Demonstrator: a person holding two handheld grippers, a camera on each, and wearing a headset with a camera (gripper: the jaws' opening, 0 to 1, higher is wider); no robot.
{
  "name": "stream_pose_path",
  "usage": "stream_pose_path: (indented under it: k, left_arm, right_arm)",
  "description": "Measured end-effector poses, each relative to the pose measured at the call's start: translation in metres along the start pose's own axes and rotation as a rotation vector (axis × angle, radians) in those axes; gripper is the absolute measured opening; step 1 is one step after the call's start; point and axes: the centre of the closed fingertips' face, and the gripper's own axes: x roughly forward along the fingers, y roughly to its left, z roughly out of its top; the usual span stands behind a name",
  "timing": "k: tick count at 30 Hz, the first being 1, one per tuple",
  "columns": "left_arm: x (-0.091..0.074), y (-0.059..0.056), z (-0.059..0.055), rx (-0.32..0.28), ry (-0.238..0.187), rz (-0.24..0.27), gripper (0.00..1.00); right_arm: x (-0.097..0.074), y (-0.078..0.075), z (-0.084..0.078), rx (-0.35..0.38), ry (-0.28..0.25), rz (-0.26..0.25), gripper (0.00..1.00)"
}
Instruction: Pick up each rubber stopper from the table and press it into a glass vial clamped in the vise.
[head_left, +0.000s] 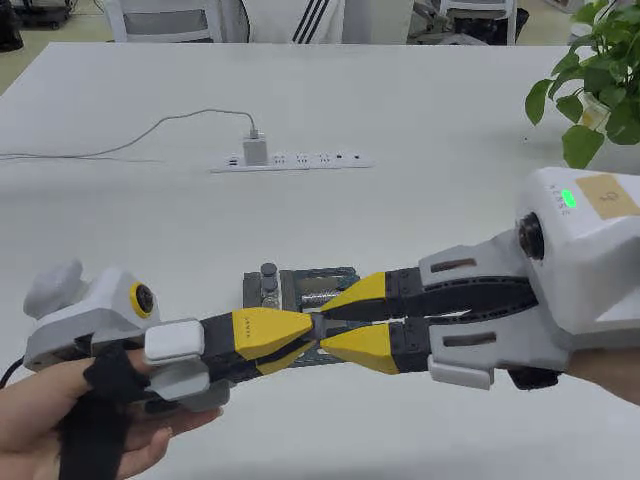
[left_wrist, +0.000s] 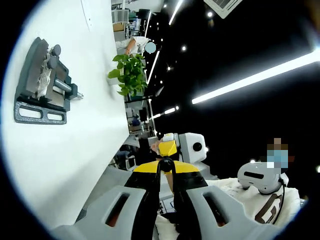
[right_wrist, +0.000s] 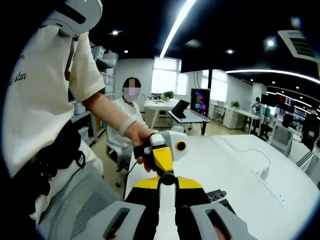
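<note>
**Ana:** Both tools meet tip to tip just on the near side of the vise (head_left: 298, 283). The left tool (head_left: 306, 328) and the right tool (head_left: 328, 328) are each closed to a sliver on one small dark piece. By its look, it's a rubber stopper (head_left: 318, 326).

**Ben:** So it's off the bench (head_left: 450, 130)?

**Ana:** Yes, it's held in the air, in front of the vise rather than over it.

**Ben:** And what's in the vise?

**Ana:** At its left end a glass vial (head_left: 268, 285) stands upright with a dark top, so I judge that one plugged. I can't make out any other vials. This stopper is yet to be pressed in.
</note>
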Motion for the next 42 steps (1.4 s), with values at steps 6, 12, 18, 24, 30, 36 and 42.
stream_pose_path:
  k: [6,12,18,24,30,36,42]
  left_arm:
    - [0.0,0.001,-0.002,0.098,0.008,0.026,0.05]
    - [-0.003,0.011,0.004,0.261,0.008,0.093,0.06]
    - [-0.014,0.02,0.016,0.405,-0.004,0.189,0.18]
    - [-0.028,0.038,0.022,0.672,0.049,0.363,0.44]
    - [-0.044,0.056,0.028,0.85,0.098,0.537,0.76]
    - [-0.061,0.07,0.033,0.953,0.146,0.684,0.95]
    - [-0.075,0.078,0.037,0.979,0.164,0.75,0.99]
  right_arm:
    - [0.0,0.001,-0.006,0.026,0.02,0.013,0.05]
    - [0.001,0.0,-0.013,0.071,0.046,0.023,0.05]
    - [0.001,-0.005,-0.028,0.097,0.093,0.02,0.05]
    - [0.001,-0.008,-0.046,0.138,0.143,0.018,0.05]
    - [0.002,-0.009,-0.06,0.156,0.193,0.021,0.05]
    - [0.004,-0.008,-0.066,0.165,0.213,0.03,0.05]
    - [0.005,-0.007,-0.071,0.157,0.234,0.038,0.05]
